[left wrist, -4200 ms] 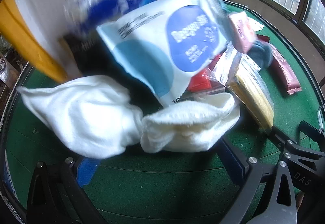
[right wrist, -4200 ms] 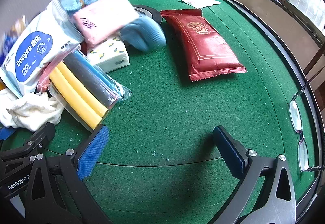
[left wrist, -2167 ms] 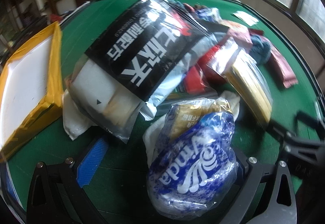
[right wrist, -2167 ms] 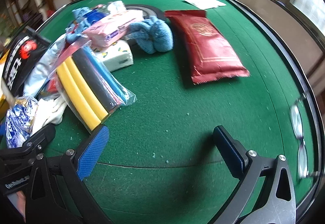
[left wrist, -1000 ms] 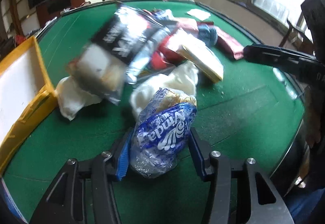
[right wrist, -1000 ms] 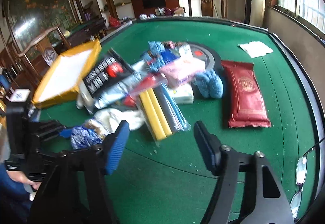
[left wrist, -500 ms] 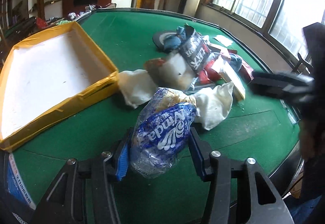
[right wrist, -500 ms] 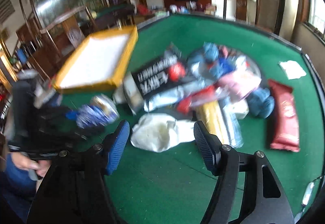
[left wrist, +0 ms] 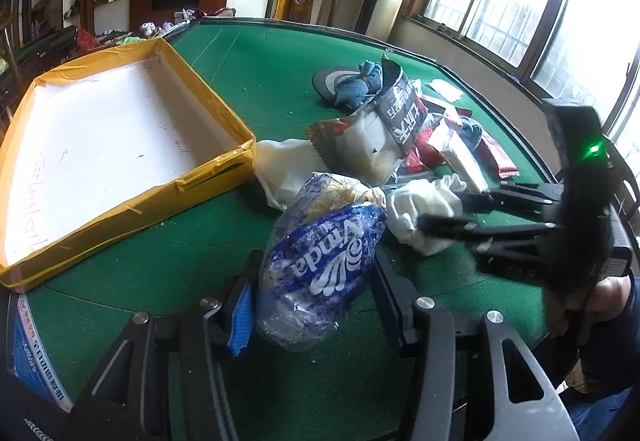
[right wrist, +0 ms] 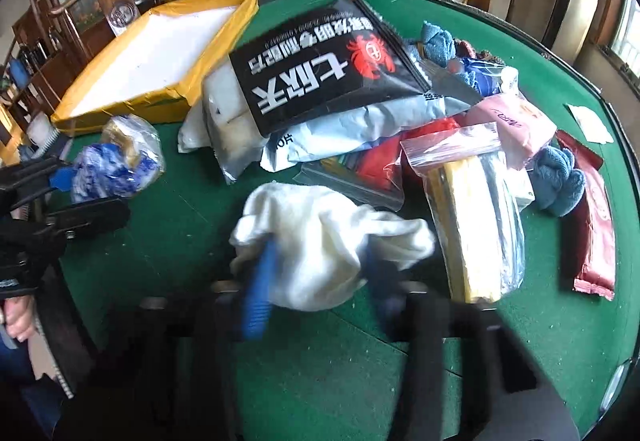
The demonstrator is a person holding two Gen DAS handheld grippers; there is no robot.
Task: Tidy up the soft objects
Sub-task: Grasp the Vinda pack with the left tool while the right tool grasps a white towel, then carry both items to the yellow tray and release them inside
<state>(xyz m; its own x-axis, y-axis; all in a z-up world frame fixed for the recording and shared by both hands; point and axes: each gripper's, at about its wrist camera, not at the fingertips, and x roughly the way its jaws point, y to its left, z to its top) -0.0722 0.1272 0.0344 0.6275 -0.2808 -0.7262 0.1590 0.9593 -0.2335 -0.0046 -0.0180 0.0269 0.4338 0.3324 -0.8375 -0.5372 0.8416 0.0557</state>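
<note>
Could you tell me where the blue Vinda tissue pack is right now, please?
The blue Vinda tissue pack is clamped in the left gripper, above the green table, between the yellow box and the white cloth.

A crinkled blue-and-white Vinda tissue pack sat pinched between the left gripper's fingers, above the green tabletop near its front edge. A rumpled white towel lay between the right gripper's fingers. Beyond it, mid-tabletop, a black printed bag topped a heap with a yellow foam pack, pink tissues and blue cloth.
</note>
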